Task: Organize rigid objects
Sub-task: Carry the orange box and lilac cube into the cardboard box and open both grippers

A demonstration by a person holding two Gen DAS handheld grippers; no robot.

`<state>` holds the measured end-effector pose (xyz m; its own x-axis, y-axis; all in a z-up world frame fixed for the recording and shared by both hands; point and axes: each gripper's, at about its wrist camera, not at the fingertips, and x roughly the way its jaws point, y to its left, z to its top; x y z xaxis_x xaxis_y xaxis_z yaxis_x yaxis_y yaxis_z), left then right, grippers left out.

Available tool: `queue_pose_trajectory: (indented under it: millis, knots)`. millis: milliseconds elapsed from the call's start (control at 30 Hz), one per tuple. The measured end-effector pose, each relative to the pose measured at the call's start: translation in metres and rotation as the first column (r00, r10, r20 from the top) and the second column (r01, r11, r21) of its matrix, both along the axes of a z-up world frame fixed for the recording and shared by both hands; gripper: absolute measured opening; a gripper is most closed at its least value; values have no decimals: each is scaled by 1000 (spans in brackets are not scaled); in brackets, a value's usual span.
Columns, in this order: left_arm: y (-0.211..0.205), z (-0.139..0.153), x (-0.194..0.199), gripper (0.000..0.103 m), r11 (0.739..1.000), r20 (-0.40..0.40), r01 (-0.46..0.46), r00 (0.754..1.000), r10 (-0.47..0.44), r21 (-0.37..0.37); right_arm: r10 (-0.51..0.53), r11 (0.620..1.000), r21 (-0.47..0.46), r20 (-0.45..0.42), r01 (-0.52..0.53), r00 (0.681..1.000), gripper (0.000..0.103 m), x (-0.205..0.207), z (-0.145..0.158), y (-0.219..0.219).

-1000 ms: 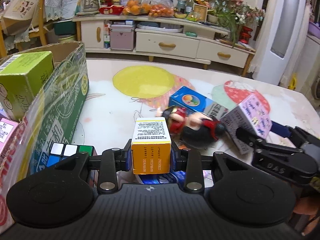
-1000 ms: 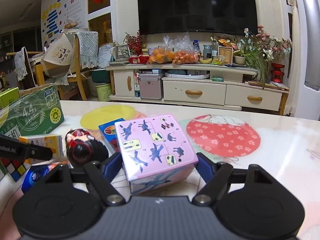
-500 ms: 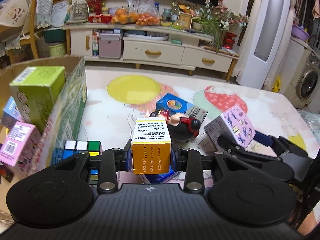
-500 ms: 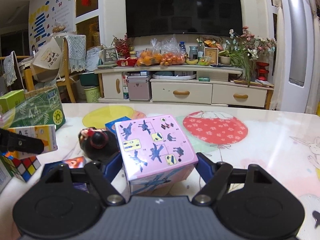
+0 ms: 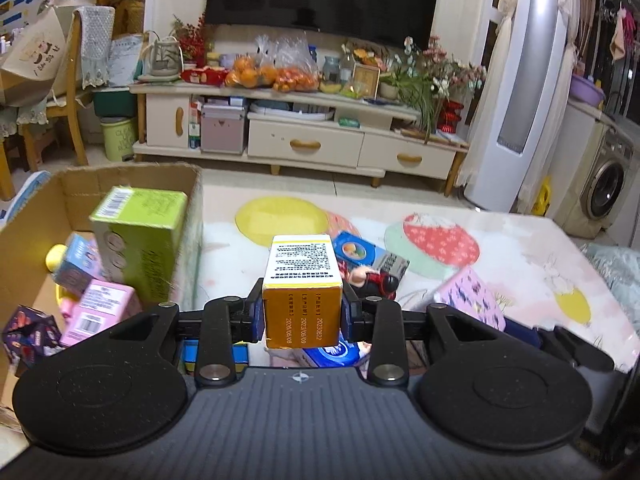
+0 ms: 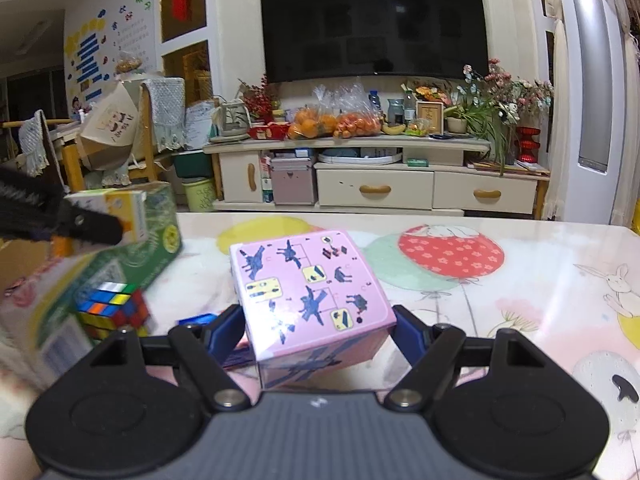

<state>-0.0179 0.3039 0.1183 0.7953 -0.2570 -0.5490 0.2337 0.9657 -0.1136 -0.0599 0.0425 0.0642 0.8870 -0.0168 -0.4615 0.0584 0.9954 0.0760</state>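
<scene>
The left tongs [image 5: 302,316] are clamping a small orange and white carton [image 5: 301,280] by its two sides, holding it upright in the air above the surface [image 5: 520,248], just to the right of an open cardboard box [image 5: 192,184]. Inside that box a tall green carton [image 5: 140,236] is standing upright, with a pink carton [image 5: 100,312], a pale blue carton [image 5: 72,264] and a dark patterned cube [image 5: 28,332] lying beside it.

The right tongs [image 6: 318,328] are gripping a pink cube-shaped box [image 6: 308,288] printed with blue figures, tilted a little and raised off the patterned surface. In the left wrist view the same pink box is showing at lower right, near the carton.

Below and beyond the held carton, a blue box with a fruit picture [image 5: 356,250] is lying flat, and a small doll with black hair [image 5: 380,282] is resting against it. A colourful puzzle cube [image 6: 112,308] is sitting on the surface right beside the cardboard box's green outer wall.
</scene>
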Motion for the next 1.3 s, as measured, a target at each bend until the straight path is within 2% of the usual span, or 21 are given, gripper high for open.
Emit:
queue_pose_trajectory:
  millis: [167, 400, 567, 800, 1033, 1300]
  knots:
    - [12, 7, -6, 40, 1000, 21, -14, 1000, 15, -25, 39, 999, -14, 21, -39, 999, 78, -8, 16, 20]
    - [37, 20, -14, 41, 995, 57, -77, 995, 81, -62, 132, 991, -35, 75, -129, 988, 78, -10, 41, 61]
    - [58, 23, -11, 41, 985, 52, -150, 987, 155, -82, 223, 974, -71, 100, -216, 970, 78, -4, 57, 98]
    - [80, 26, 3, 41, 964, 46, -257, 964, 260, -68, 343, 934, -141, 109, -328, 933, 79, 16, 70, 149]
    - [93, 25, 8, 41, 943, 10, -324, 945, 326, -77, 432, 888, -206, 66, -411, 900, 79, 36, 62, 189]
    - [100, 24, 8, 41, 936, -15, -349, 937, 348, -52, 490, 848, -237, 5, -475, 872, 79, 48, 40, 209]
